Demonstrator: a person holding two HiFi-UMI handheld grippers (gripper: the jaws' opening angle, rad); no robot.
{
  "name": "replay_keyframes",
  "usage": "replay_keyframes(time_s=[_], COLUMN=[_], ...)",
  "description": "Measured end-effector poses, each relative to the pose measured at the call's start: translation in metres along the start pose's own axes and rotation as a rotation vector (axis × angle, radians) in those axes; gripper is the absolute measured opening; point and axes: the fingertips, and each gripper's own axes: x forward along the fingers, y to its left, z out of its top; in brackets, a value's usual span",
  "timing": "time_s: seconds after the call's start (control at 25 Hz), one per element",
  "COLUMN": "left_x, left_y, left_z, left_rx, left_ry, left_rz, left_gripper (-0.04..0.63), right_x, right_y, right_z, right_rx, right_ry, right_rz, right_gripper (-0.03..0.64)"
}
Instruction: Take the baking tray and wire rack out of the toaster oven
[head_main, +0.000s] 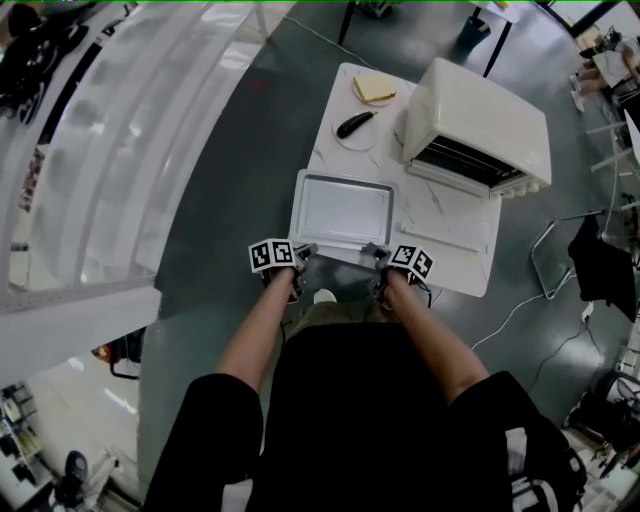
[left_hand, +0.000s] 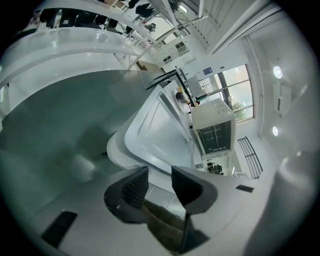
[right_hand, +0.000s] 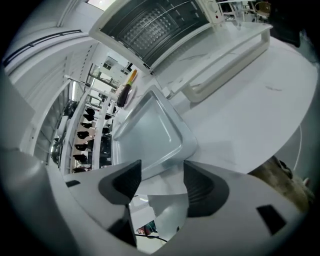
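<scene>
1. Jaws of the left gripper (left_hand: 160, 172) stand partly apart and pinch nothing; pale surface shows through the gap.
2. Jaws of the right gripper (right_hand: 162, 167) are spread wide, also empty, with a corner of the tray (right_hand: 145, 135) just beyond their tips.
3. The tray lies flat and bare on the table (head_main: 455, 255), at its near edge, in front of the person; both grippers sit at the tray's near rim, one towards each corner.
4. The oven (head_main: 478, 115) stands at the table's far right, well apart from the tray, its door (right_hand: 227, 62) folded down open.
5. The rack (right_hand: 150, 22) is inside the oven (seen as a dark grid in the opening).
6. Left of the oven lie a toast (head_main: 375, 89) and a plate (head_main: 345, 140) bearing a black-handled knife (head_main: 355, 124).
</scene>
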Motion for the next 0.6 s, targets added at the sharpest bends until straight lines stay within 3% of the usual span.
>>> replay_keyframes(time_s=[0.16, 0.4, 0.52, 0.6], left_x=[-0.010, -0.037, -0.054, -0.063], left_y=[-0.013, -0.062, -0.111, -0.146], left_z=[-0.006, -0.011, -0.016, -0.018], left_rx=[0.006, 0.032, 0.068, 0.061], left_ry=[-0.032, -0.160, -0.220, -0.283], left_rz=[-0.032, -0.150, -0.268, -0.361], left_gripper=[0.153, 0.153, 0.136, 0.084], right_x=[-0.019, -0.072, -0.107, -0.134], right_y=[-0.004, 0.007, 0.017, 0.025], right_z=[0.007, 0.017, 0.033, 0.048], right_rx=[-0.074, -0.166, -0.142, -0.123], right_ry=[-0.026, -0.108, -0.183, -0.255], right_rz=[0.027, 0.117, 0.173, 0.220], right_gripper=[0.262, 0.257, 0.209, 0.152])
